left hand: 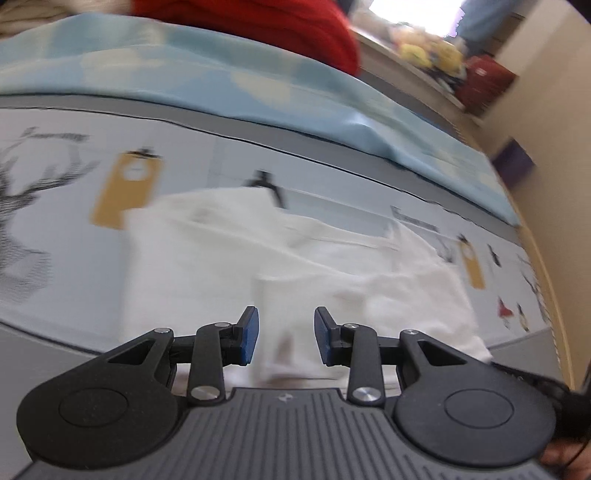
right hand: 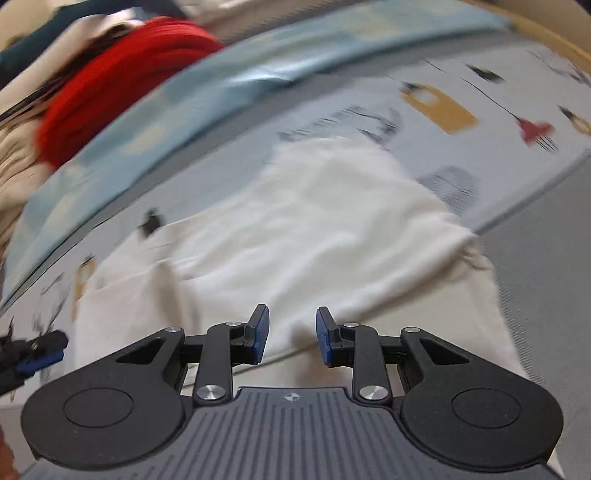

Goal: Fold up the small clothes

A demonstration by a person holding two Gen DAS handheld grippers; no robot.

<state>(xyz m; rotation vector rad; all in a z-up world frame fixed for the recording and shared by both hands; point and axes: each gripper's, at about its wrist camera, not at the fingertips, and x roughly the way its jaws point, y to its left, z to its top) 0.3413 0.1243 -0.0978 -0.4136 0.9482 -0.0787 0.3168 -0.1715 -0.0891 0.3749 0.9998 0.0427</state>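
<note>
I see one white garment [left hand: 280, 258] lying rumpled on the printed sheet [left hand: 48, 192] of the bed, its near hem right under both tools. Beyond it the sheet runs bare up to a dark seam, and past that a blue blanket [left hand: 229, 88] lies along the far edge with a red cloth [left hand: 258, 22] piled behind it. Bare grey sheet lies to the right of the garment in the right view, reaching that side's edge.

My left gripper [left hand: 286, 336] sits low over the near hem, tilted, jaws apart with a folded flap of white cloth between the blue pads [left hand: 250, 334]; I cannot tell if they touch it.

My right gripper [right hand: 291, 334] hovers level over the near hem, jaws also apart, cloth showing through the gap, nothing pinched. The left tool's tip shows at that view's left edge.

Both views are motion-blurred.
</note>
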